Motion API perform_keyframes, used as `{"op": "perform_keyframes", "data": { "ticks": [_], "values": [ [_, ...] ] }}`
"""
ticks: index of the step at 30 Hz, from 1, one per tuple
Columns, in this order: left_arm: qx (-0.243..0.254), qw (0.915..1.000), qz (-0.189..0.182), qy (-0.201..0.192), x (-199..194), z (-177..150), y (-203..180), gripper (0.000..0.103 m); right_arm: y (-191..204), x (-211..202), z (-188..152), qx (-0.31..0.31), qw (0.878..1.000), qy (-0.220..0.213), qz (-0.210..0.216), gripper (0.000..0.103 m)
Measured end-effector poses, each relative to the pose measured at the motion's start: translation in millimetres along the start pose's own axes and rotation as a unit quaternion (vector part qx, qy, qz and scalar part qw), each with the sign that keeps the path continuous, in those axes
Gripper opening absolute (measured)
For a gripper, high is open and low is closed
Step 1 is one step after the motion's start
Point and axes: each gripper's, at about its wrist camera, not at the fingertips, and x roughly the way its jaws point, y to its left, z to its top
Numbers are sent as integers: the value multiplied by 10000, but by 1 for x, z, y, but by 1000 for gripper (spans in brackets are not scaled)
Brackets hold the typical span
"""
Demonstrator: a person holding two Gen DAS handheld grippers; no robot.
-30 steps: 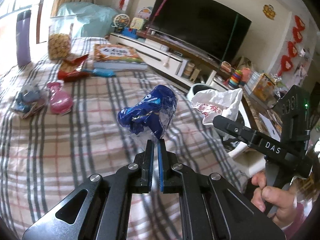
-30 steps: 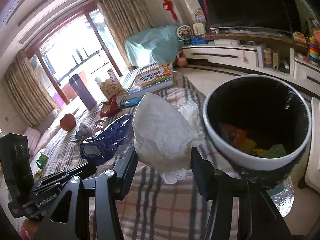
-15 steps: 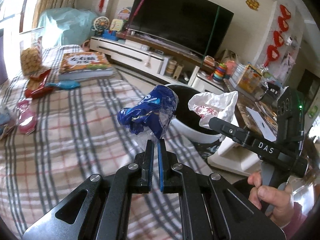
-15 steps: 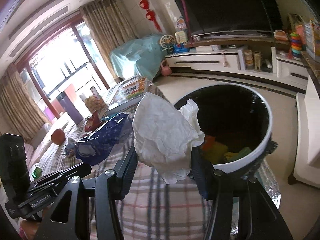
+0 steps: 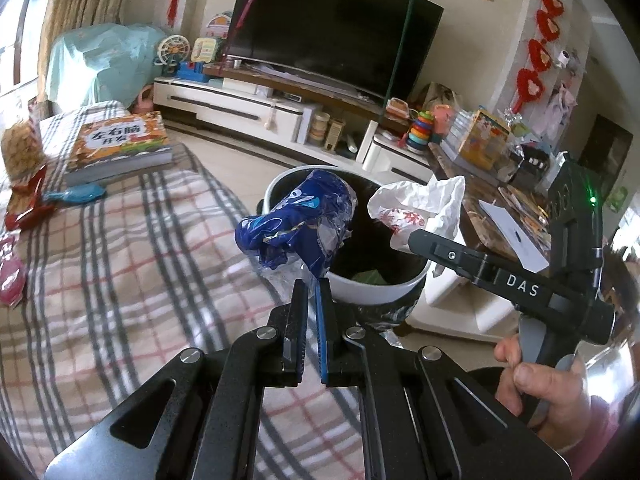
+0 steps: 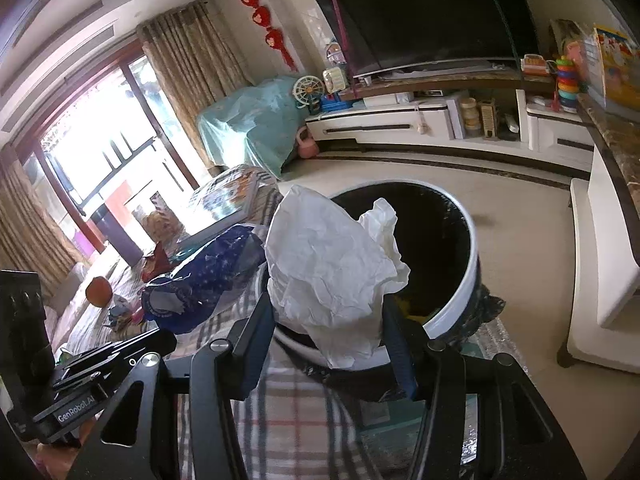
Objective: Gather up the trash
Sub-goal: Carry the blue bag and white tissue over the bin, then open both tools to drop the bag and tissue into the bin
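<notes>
My left gripper [image 5: 311, 286] is shut on a crumpled blue plastic wrapper [image 5: 298, 222], which hangs over the near rim of a white trash bin [image 5: 376, 292] with a black liner. My right gripper [image 6: 328, 308] is shut on a crumpled white paper bag [image 6: 328, 264], held above the same trash bin [image 6: 460, 300]. In the right wrist view the blue wrapper [image 6: 200, 280] and the left gripper's body sit at the left. In the left wrist view the white bag [image 5: 420, 208] with red print shows at the right gripper's tip, over the bin's far side. Some coloured trash lies inside the bin.
A checked cloth [image 5: 120, 280] covers the table, with a book [image 5: 116, 148], a red wrapper [image 5: 24, 208], a blue wrapper [image 5: 76, 196] and a pink packet [image 5: 10, 280] at the left. A TV cabinet [image 5: 248, 108] and a white low table [image 6: 600, 260] stand beyond the bin.
Both grippers have swung right from over the checked cloth to above the bin, each carrying its piece of trash. The bin now fills the middle of both views.
</notes>
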Motion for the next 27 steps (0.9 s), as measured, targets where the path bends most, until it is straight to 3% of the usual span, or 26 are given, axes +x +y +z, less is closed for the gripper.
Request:
{"op": "perform_keyframes", "data": {
  "ticks": [27],
  "values": [
    [190,9994,107,262,51,23,-17,4,-30,32,25,-2,9993,255,-262,55]
  ]
}}
